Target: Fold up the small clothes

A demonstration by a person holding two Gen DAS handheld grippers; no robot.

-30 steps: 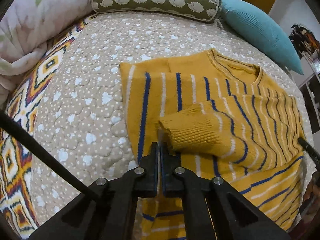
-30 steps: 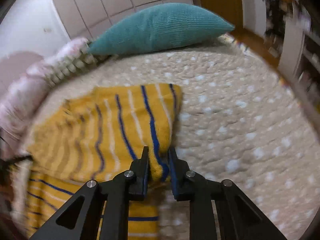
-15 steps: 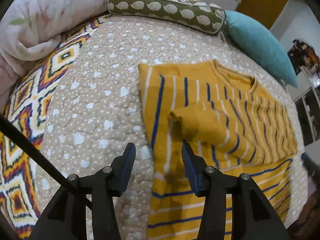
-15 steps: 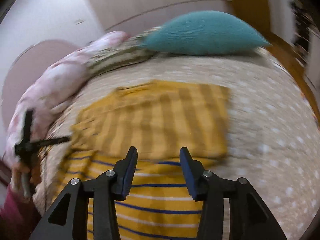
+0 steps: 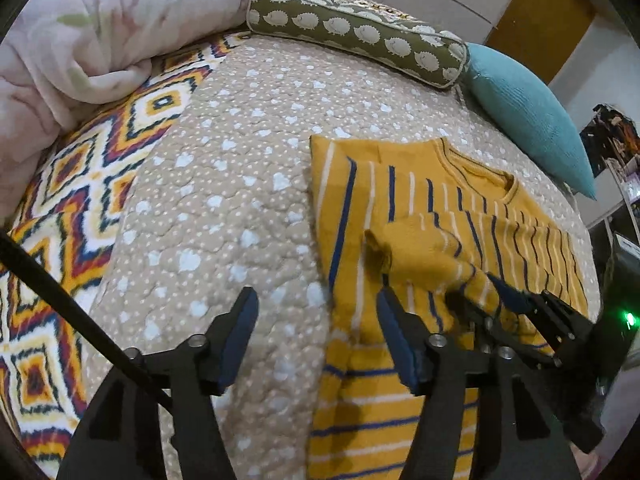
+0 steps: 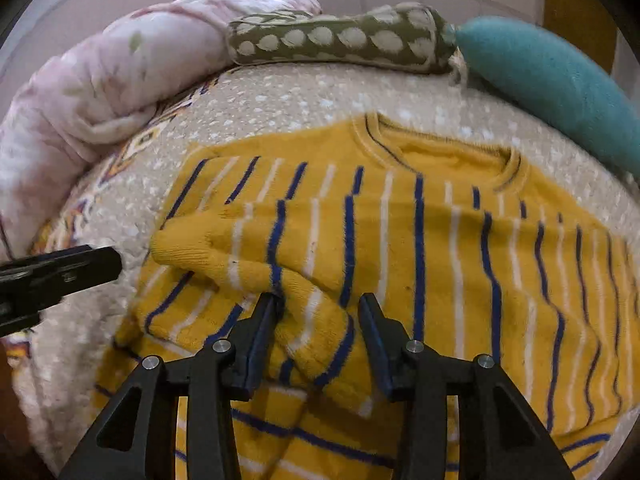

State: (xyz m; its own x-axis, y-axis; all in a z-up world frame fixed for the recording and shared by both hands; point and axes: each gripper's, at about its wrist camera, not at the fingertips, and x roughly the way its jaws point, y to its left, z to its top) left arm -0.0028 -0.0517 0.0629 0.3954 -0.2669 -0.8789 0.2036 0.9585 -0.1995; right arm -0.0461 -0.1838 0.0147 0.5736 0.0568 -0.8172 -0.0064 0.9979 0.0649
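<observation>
A mustard-yellow sweater [image 5: 404, 200] [image 6: 440, 240] with blue and white stripes lies flat on the beige dotted quilt [image 5: 224, 184], neck toward the pillows. A sleeve is folded across its chest, cuff [image 5: 396, 240] [image 6: 188, 248] pointing left. My left gripper [image 5: 316, 316] hovers over the sweater's left edge and the quilt; its jaws are opening with nothing gripped. My right gripper [image 6: 318, 314] is open above the folded sleeve, which lies between its fingers without being pinched. It shows blurred in the left wrist view [image 5: 520, 304]. The left gripper's tip [image 6: 60, 276] shows in the right wrist view.
A pink floral duvet [image 5: 80, 40] is heaped at the back left beside a green hedgehog-print bolster [image 5: 352, 36] and a teal cushion [image 5: 528, 120]. A zigzag-patterned blanket [image 5: 60, 200] covers the bed's left side. The bed drops off at the right toward shelves [image 5: 616, 184].
The left gripper let go of the sleeve cuff, opened and drew back to the left. The right gripper released the sweater's folded right edge, opened and swung left over the folded sleeve.
</observation>
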